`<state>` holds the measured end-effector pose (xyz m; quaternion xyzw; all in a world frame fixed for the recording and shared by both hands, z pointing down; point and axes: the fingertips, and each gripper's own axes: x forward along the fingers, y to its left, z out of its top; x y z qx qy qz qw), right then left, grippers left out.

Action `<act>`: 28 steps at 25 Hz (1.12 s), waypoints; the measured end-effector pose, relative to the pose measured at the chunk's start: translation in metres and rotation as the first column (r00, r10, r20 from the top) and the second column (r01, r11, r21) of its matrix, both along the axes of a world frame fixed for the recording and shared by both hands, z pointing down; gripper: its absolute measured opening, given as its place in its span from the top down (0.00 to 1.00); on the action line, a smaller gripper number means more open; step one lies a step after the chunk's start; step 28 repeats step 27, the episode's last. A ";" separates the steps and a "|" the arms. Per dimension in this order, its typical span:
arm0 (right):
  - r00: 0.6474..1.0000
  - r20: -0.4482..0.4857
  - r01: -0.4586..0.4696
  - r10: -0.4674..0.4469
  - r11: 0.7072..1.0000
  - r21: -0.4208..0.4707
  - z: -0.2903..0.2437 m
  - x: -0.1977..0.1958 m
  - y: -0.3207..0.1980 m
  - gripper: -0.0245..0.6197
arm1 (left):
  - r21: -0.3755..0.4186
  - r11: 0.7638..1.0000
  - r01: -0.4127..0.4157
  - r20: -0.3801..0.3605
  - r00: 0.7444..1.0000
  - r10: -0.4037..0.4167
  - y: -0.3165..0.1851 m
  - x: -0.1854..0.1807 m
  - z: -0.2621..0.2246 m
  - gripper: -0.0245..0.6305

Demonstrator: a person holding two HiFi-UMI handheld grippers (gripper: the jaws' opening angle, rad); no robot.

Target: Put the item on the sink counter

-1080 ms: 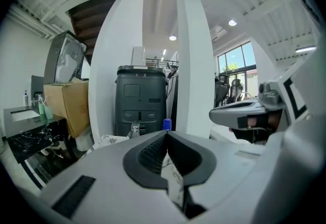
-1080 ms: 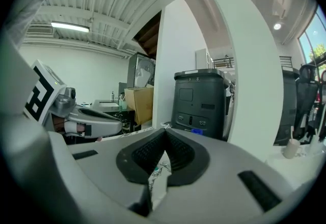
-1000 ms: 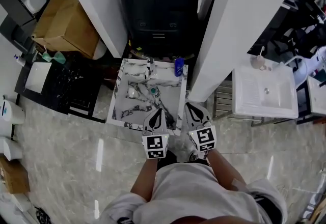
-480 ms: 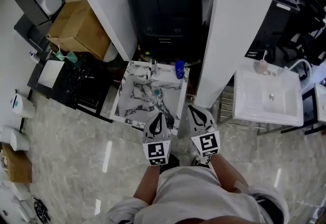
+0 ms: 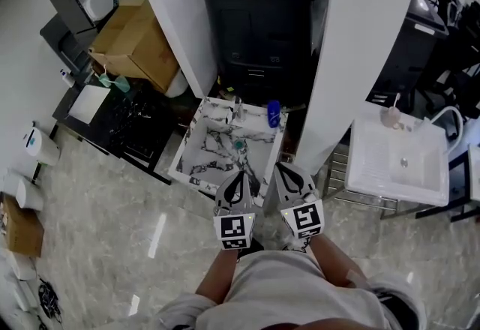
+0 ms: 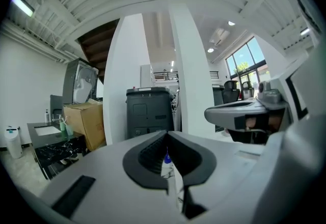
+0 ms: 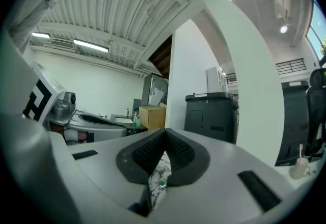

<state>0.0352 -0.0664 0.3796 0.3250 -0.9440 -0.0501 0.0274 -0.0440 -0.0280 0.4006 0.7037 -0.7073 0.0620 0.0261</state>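
The marble-patterned sink counter [image 5: 196, 163] stands on the floor in front of me. A blue bottle [image 5: 274, 114] is upright on its back right corner beside the faucet [image 5: 238, 108], and a small teal piece [image 5: 238, 144] lies in the basin. My left gripper [image 5: 238, 175] and right gripper [image 5: 282, 169] hang side by side over the counter's front edge, both shut and holding nothing. In the left gripper view the shut left gripper [image 6: 167, 136] lets the blue bottle [image 6: 167, 158] show through a slit. The right gripper [image 7: 164, 134] frames the teal piece [image 7: 161, 184] the same way.
A black bin [image 5: 259, 13] stands behind the sink between two white pillars [image 5: 367, 36]. A cardboard box [image 5: 135, 43] and a black counter [image 5: 112, 122] are to the left, and a white basin [image 5: 397, 160] to the right. White rolls [image 5: 34, 145] line the far left floor.
The head view has swung, so the sink, bin and box now sit further right and look smaller. Both grippers stay shut, side by side at the sink's front edge.
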 end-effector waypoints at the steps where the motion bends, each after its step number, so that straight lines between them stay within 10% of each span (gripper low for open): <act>1: 1.000 0.000 -0.001 0.001 1.000 0.007 -0.002 0.000 0.001 0.95 | 0.003 1.000 0.004 -0.001 1.000 -0.004 0.001 0.000 -0.002 0.95; 28: 1.000 0.007 -0.007 0.007 1.000 0.005 0.001 -0.006 -0.009 0.95 | 0.008 1.000 0.016 -0.009 1.000 -0.016 -0.002 -0.011 -0.002 0.95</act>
